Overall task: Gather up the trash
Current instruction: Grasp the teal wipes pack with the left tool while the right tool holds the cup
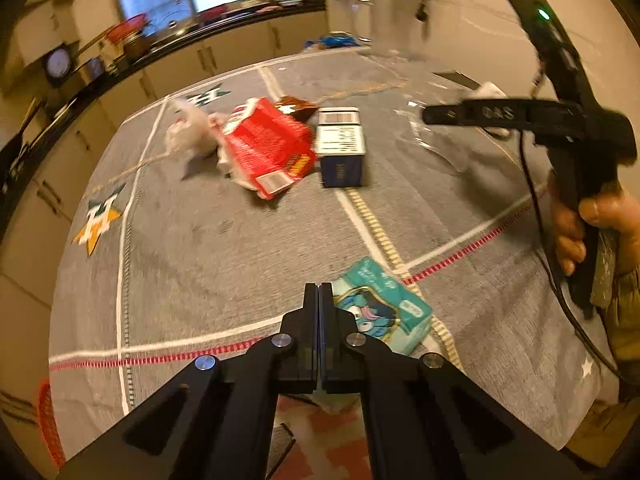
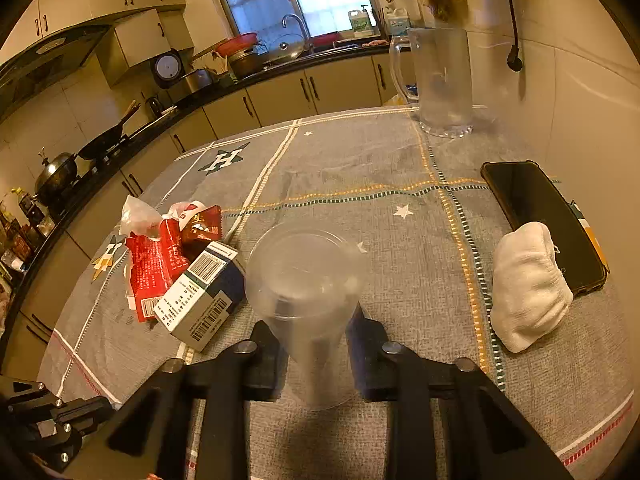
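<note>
My right gripper (image 2: 318, 342) is shut on a clear plastic cup (image 2: 304, 276), one finger pressing each side of its lower part. Left of the cup lie a blue-and-white box (image 2: 204, 292), a torn red bag (image 2: 154, 268), a brown wrapper (image 2: 202, 224) and a crumpled clear plastic wrapper (image 2: 138, 216). In the left wrist view my left gripper (image 1: 319, 292) is shut with nothing between its fingers. A teal tissue pack (image 1: 384, 308) lies just right of its tips. The red bag (image 1: 264, 148) and the box (image 1: 340, 148) sit farther ahead. A hand (image 1: 592, 220) holds the right gripper (image 1: 430, 115) at the right.
A grey patterned cloth (image 2: 360, 176) covers the table. A glass pitcher (image 2: 440, 80) stands at the far right, with a black phone (image 2: 540, 220) and a folded white cloth (image 2: 528, 284) nearer. A kitchen counter (image 2: 120, 132) with pots runs along the left.
</note>
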`<move>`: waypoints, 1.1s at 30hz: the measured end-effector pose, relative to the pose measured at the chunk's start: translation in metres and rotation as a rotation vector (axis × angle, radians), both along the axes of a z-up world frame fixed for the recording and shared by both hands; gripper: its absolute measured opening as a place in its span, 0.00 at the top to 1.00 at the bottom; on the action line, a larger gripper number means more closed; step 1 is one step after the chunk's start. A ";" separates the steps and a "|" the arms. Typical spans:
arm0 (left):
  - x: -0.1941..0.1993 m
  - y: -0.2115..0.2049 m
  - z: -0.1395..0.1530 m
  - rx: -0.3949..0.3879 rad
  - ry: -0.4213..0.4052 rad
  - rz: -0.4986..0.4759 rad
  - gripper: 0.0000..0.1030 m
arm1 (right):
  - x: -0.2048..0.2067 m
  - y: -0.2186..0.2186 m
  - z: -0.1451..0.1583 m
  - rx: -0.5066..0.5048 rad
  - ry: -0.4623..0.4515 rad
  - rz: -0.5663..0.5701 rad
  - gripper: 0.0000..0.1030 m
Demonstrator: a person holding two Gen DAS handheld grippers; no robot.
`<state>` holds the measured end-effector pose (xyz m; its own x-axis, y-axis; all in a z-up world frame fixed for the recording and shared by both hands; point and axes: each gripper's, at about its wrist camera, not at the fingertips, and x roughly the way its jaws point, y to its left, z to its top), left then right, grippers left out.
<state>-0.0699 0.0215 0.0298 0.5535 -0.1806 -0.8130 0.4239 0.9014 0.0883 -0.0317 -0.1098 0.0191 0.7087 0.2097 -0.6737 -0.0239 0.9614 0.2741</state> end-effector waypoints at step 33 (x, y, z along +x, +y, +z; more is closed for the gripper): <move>-0.031 -0.005 -0.004 -0.078 0.020 -0.016 0.68 | 0.003 0.003 -0.004 0.030 0.027 0.022 0.41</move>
<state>-0.1004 0.0162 0.0262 0.5342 -0.2526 -0.8067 0.4393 0.8983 0.0096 -0.0288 -0.1072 0.0156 0.6854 0.2454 -0.6856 -0.0370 0.9520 0.3038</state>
